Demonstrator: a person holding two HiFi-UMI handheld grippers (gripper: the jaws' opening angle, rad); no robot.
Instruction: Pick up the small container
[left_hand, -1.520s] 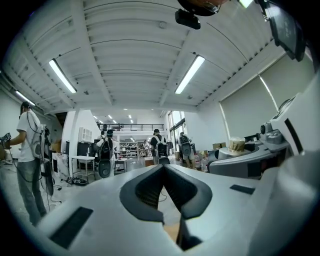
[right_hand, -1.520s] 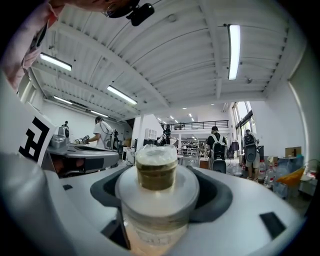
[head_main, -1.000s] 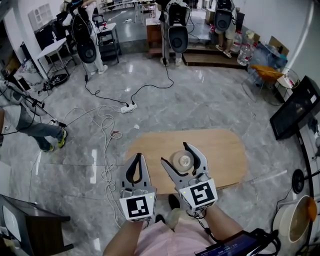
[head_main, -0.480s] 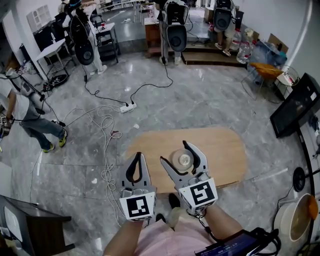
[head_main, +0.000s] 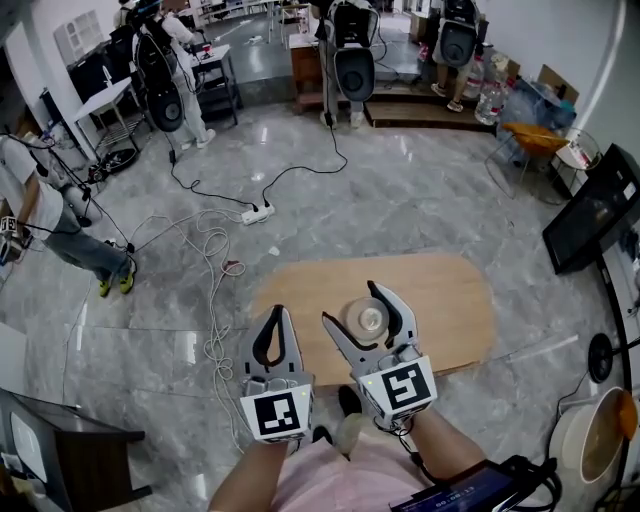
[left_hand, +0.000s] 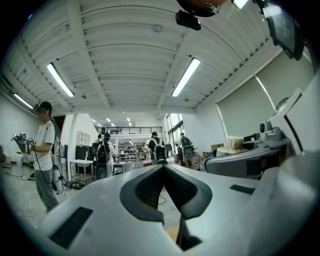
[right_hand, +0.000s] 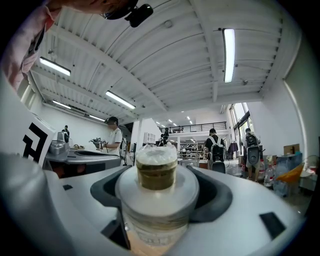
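- Left tongs (head_main: 275, 316): nearest, over the bench's near edge. Jaws pressed together, nothing between them.
- Right tongs (head_main: 350, 306): just beside the left pair. Jaws spread, one on each side of the small container (head_main: 368, 320), with no squeeze evident.
- Small container: lidded, upright, apparently resting on the wooden bench (head_main: 450, 300).
- Status: approach looks complete; closing and lifting remain.
- Beyond: cables (head_main: 215, 250) on the floor.
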